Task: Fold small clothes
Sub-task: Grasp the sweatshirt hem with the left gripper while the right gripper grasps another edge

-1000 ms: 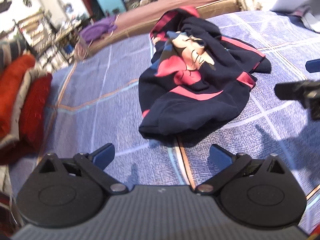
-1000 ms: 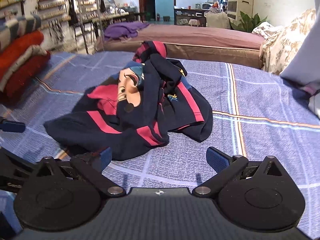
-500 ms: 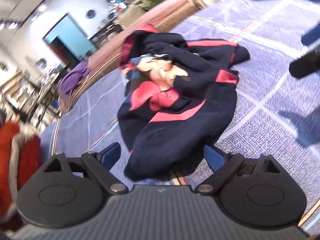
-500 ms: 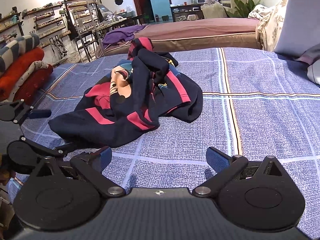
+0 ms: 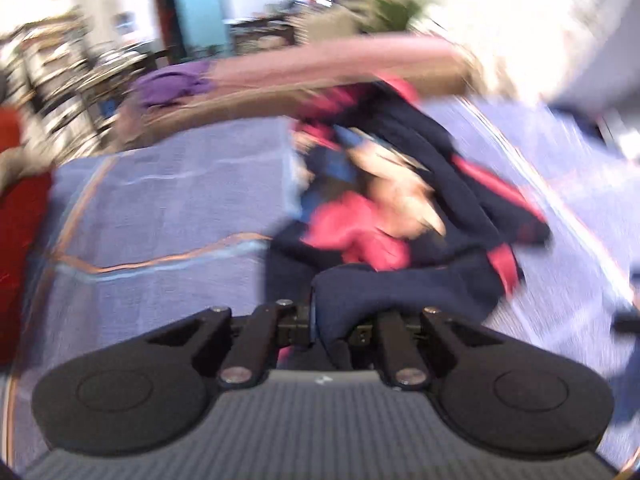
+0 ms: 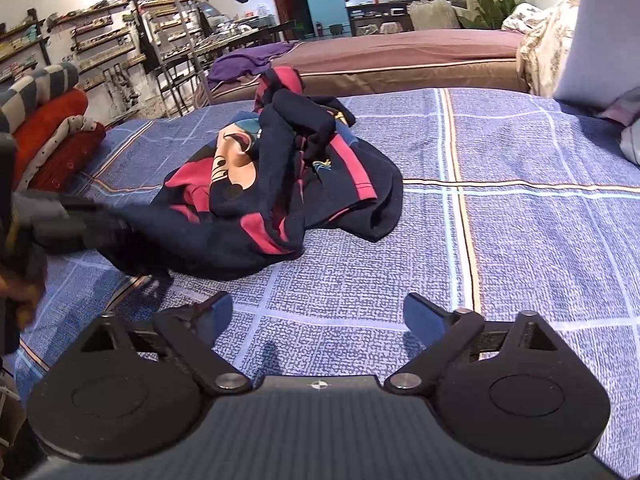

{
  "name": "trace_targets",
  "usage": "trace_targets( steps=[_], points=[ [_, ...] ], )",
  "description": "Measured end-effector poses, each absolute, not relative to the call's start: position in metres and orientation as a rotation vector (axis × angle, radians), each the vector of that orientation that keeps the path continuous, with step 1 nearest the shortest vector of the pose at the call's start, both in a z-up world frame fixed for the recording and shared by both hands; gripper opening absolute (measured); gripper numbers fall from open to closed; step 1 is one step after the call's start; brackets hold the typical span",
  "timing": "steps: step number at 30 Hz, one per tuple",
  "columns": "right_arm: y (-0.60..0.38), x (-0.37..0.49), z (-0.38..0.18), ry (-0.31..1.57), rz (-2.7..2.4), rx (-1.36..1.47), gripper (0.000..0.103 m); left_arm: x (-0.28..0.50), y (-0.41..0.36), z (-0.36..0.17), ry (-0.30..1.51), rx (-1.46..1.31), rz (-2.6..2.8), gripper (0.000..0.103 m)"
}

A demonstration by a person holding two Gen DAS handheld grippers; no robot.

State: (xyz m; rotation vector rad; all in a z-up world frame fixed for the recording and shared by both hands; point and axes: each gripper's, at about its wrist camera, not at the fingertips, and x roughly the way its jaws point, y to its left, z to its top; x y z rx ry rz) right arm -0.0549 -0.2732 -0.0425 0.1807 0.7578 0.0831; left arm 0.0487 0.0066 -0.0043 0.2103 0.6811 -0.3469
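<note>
The navy-and-red garment (image 6: 280,196) lies crumpled on the blue checked bedspread (image 6: 520,240), toward its left half as seen from the right wrist. Where a second ago the left gripper (image 5: 332,328) was held back from the garment with its jaws wide apart, it has now been brought up to the near hem, and its jaws are clamped together on a fold of the dark fabric; the left wrist view is heavily blurred. In the right wrist view that gripper (image 6: 100,232) is seen at the garment's left edge, which was untouched before. The right gripper (image 6: 318,312) is held over bare bedspread, near the garment but apart from it, its jaws apart with nothing between them, as in the earlier frames.
</note>
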Motion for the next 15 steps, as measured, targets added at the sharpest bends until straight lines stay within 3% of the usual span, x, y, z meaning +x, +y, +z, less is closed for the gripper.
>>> trace_targets(
  steps=[5, 11, 15],
  points=[
    [-0.255, -0.033, -0.041, 0.775, 0.152, 0.107, 0.103, 0.06, 0.054, 0.016, 0.551, 0.357, -0.075, 0.009],
    [-0.222, 0.0, -0.037, 0.736, 0.24, -0.045, 0.103, 0.076, 0.107, 0.001, 0.679, 0.232, -0.016, 0.009],
    [-0.209, 0.037, -0.041, 0.734, 0.198, -0.208, 0.103, 0.073, 0.101, -0.02, 0.706, 0.297, -0.013, 0.009]
  ],
)
